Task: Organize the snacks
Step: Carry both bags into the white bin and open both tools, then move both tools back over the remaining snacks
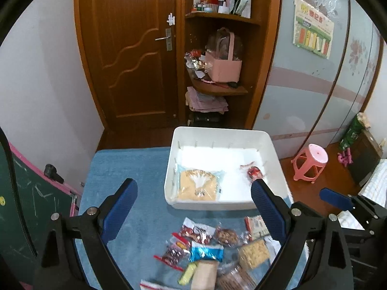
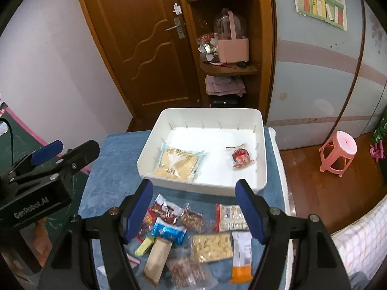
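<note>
A blue, fuzzy table cover (image 2: 116, 149) carries a white rectangular plastic bin (image 2: 260, 145) with slotted inner walls. Inside lie 2 packets, well apart: a flat clear pack of pale yellow biscuits (image 2: 177, 163) at its left and a small red crinkly wrapped snack (image 2: 240, 158) at its right. In front of the bin the loose snacks (image 2: 193, 239) are heaped together: a shiny blue packet (image 2: 169, 232), a clear bag of pale puffs (image 2: 212, 246), an orange-ended white sachet (image 2: 241, 256). The left gripper (image 1: 193, 207) and right gripper (image 2: 194, 209) both hang above this heap, jaws spread, nothing between them. A pink plastic stool (image 2: 338, 153) stands on the wooden floor at right.
</note>
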Demonstrator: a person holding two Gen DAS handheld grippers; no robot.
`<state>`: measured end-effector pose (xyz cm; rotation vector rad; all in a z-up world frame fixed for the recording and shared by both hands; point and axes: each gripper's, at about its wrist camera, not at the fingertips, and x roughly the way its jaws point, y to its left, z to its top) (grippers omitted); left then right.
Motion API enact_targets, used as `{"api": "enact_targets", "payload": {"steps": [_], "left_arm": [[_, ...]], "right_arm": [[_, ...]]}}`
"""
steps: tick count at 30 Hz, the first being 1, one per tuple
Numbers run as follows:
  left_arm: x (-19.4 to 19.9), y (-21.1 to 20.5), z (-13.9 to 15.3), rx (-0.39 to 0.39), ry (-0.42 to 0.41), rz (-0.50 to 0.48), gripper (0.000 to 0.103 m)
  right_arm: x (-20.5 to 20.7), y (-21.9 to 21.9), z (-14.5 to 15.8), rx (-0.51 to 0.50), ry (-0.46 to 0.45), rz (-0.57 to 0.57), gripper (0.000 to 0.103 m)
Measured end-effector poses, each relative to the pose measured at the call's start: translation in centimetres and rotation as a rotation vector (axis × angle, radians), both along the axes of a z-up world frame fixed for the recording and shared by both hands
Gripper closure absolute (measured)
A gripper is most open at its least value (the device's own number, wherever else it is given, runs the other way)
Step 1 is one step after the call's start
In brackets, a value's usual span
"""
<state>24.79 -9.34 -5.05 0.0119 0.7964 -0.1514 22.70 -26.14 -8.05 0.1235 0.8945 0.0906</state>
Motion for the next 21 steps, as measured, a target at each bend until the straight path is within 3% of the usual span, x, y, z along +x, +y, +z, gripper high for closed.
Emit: {"api": "enact_targets", "payload": {"steps": [4, 21], "left_arm": [[-3.2, 0.8, 1.4, -0.029, -0.025, 0.015, 0.009], [-13.4, 4.1, 4.2, -0.006, -0.071, 0.026, 0.009]], "right_arm": [[-2.9, 0.2, 0.9, -0.002, -0.019, 0.015, 0.032], [-10.9, 0.5, 2.5, 0.013, -0.042, 0.035, 0.032]]}}
